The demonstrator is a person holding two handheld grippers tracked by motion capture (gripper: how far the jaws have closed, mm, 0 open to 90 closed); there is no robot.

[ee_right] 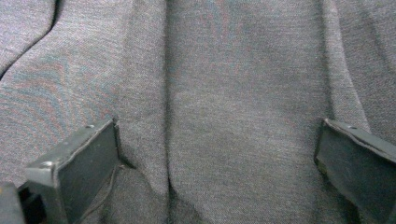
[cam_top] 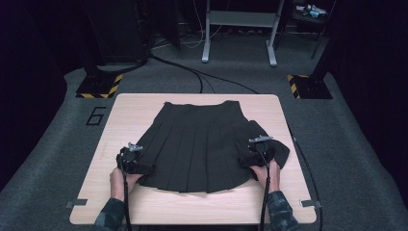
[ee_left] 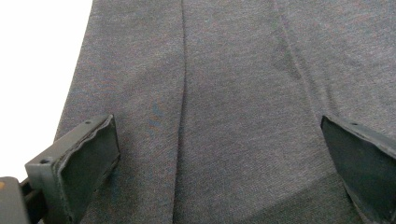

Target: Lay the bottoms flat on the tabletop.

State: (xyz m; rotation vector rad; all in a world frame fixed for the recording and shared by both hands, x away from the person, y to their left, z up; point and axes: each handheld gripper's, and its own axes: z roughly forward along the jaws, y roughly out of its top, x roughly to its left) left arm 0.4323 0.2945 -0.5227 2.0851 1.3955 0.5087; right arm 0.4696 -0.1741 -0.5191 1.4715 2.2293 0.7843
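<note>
Dim studio, grey carpeted floor [cam_top: 365,159] all around.
Light wooden counter [cam_top: 144,103] sits centre; black cables [cam_top: 192,72] snake back towards a pale metal-legged frame [cam_top: 239,29], with yellow-and-black striped base plates [cam_top: 98,86] either side.

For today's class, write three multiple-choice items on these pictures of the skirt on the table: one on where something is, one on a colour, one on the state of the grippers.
1. Where does the waistband of the skirt lie?
A. at the table's far edge, away from the person
B. at the near edge, by the hands
C. hanging off the left side

2. What colour is the skirt in the high view?
A. white
B. black
C. red

3. How do the jaws of the left gripper and right gripper stand?
A. both wide open over the cloth
B. both shut on a fold
C. left open, right shut

Answers:
1 A, the narrow band points toward the far edge of the table and the wide hem toward the person.
2 B, it looks black against the pale wood.
3 A, each gripper view shows cloth across a broad gap between its jaws.
</note>
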